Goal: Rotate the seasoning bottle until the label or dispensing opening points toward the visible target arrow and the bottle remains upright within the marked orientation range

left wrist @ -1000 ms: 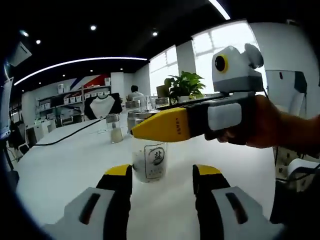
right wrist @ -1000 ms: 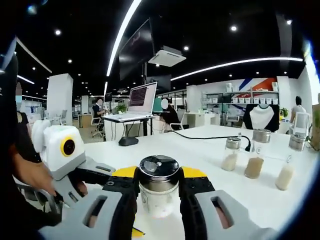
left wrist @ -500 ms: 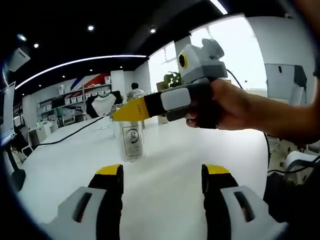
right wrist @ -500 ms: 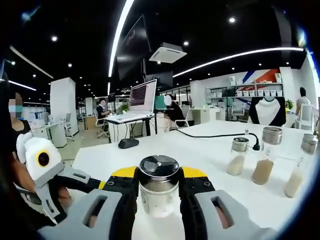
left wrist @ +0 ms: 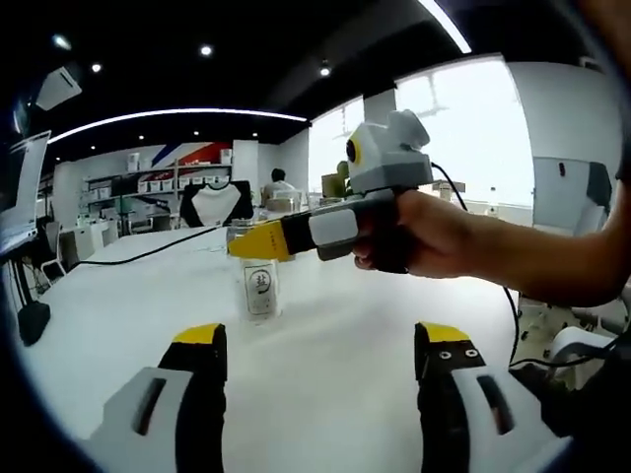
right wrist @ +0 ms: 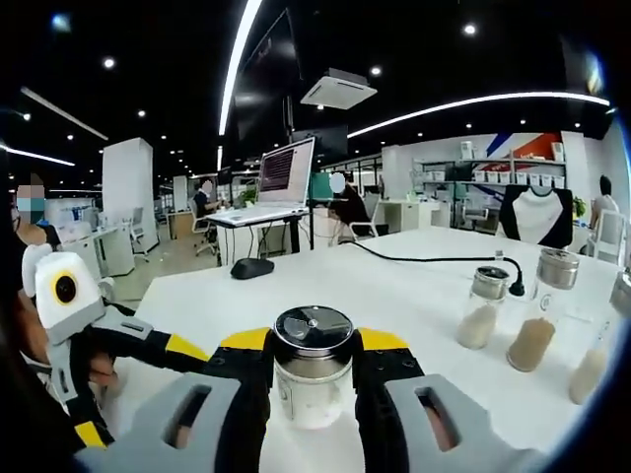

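left gripper (left wrist: 320, 394) is backing away, fingers wide and empty, leaving right gripper (right wrist: 314, 389) clamping the clear glass metal-lidded seasoning bottle (right wrist: 313, 379) upright on the white tabletop (left wrist: 325, 325), rotating alone.

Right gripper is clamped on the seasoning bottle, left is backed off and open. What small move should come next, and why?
Probably a small twist of the right gripper about the upright axis of the seasoning bottle. Its jaws clamp the bottle below the metal cap, and the left gripper stands open and apart from it. No target arrow is visible, so how far to turn is unclear.
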